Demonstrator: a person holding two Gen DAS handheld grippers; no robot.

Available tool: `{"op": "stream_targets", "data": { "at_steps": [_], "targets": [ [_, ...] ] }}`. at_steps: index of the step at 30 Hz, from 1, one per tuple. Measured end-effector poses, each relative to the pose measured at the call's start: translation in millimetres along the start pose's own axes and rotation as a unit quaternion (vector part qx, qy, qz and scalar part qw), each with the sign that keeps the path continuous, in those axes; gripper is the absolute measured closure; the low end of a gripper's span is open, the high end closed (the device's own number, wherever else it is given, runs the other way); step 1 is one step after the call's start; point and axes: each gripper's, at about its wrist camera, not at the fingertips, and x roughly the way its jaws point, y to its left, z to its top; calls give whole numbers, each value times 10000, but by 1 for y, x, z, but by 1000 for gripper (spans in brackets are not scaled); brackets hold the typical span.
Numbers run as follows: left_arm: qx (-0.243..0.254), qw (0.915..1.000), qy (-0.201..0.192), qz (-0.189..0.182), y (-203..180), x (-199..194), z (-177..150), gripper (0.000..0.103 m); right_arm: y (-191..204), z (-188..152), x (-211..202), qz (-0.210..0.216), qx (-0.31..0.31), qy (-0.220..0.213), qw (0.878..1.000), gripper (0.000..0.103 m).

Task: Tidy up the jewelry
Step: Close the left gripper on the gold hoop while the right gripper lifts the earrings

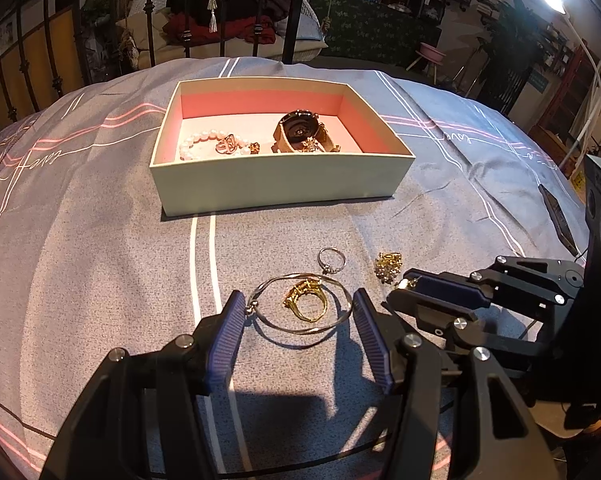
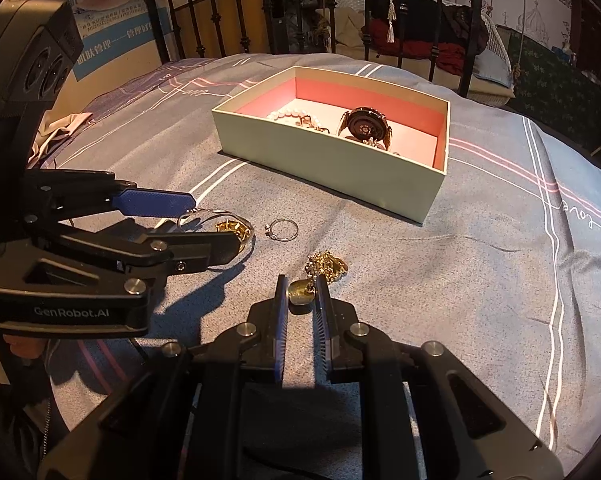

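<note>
Your left gripper point(image 1: 298, 312) is spread wide, its jaws flanking the thin bangle point(image 1: 300, 304) and gold ring point(image 1: 306, 300). Your right gripper point(image 2: 302, 292) pinches a gold pendant point(image 2: 300, 293). Beyond lie a silver ring point(image 1: 331, 258) and the box point(image 1: 276, 184).

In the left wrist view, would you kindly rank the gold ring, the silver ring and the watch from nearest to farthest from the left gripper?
1. Gold ring: between the open fingers of the left gripper, inside the bangle.
2. Silver ring: on the bedspread just beyond the fingertips.
3. Watch: farthest, inside the box.
</note>
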Motion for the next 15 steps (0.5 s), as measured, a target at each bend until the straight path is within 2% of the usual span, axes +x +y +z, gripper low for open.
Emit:
{"op": "stream_targets", "data": {
  "at_steps": [15],
  "targets": [
    [65, 9992, -381, 17, -4, -24, 19, 48, 1, 15, -8, -57, -87, -186, 9998, 89]
  ]
}}
